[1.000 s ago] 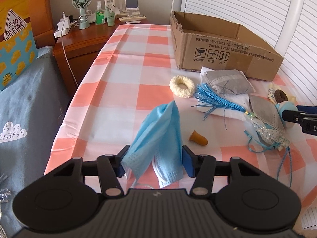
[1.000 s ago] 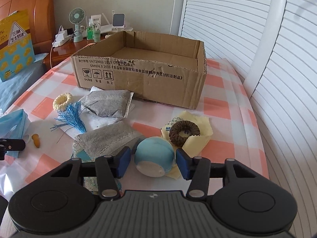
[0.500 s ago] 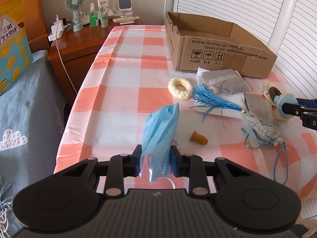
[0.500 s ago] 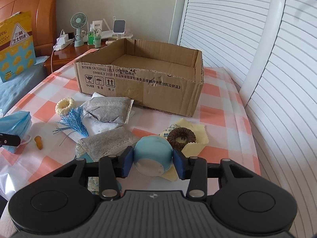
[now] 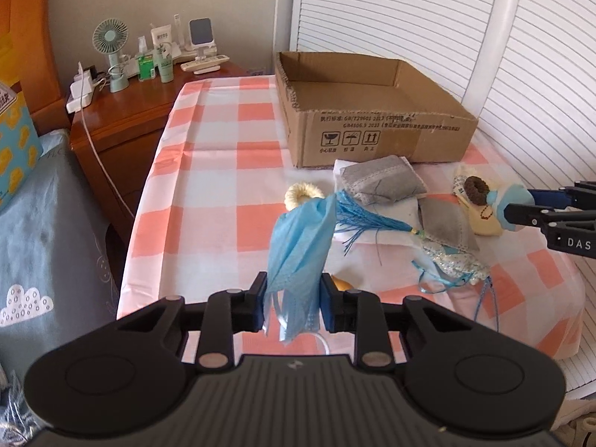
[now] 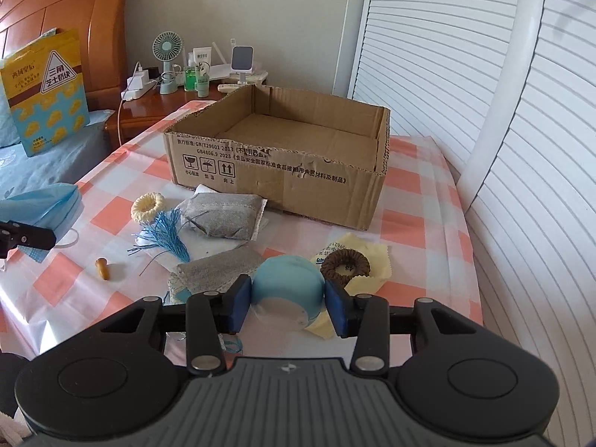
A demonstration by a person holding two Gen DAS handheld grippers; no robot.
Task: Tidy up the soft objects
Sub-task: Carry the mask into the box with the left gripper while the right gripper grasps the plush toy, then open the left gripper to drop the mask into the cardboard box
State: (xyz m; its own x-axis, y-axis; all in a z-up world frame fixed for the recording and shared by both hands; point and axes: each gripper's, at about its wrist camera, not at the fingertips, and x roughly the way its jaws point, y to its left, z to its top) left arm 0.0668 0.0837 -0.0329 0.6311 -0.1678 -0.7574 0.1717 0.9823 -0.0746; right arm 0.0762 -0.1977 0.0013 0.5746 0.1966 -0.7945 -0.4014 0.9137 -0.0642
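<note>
My left gripper (image 5: pixel 292 307) is shut on a light blue face mask (image 5: pixel 300 246), which hangs lifted above the checked tablecloth (image 5: pixel 219 171); the same mask (image 6: pixel 41 205) shows at the left edge of the right wrist view. My right gripper (image 6: pixel 287 307) is shut on a round blue soft toy (image 6: pixel 287 288), raised off the cloth. An empty cardboard box (image 6: pixel 283 152) stands open at the back. On the cloth lie a cream ring (image 6: pixel 148 206), a blue tassel (image 6: pixel 165 236), two grey pouches (image 6: pixel 223 216), a brown ring (image 6: pixel 345 266) on yellow cloth, and a small orange cap (image 6: pixel 103 268).
A wooden nightstand (image 5: pixel 123 111) with a fan, bottles and a charger stands at the back left. A bed with a blue cover (image 5: pixel 44 231) lies to the left. White slatted doors (image 6: pixel 521 130) close in the right side. Blue lace trim (image 5: pixel 452 270) trails near the table's right edge.
The left jaws closed on the mask and lifted it off the cloth. The right jaws tightened on the blue toy and raised it slightly.
</note>
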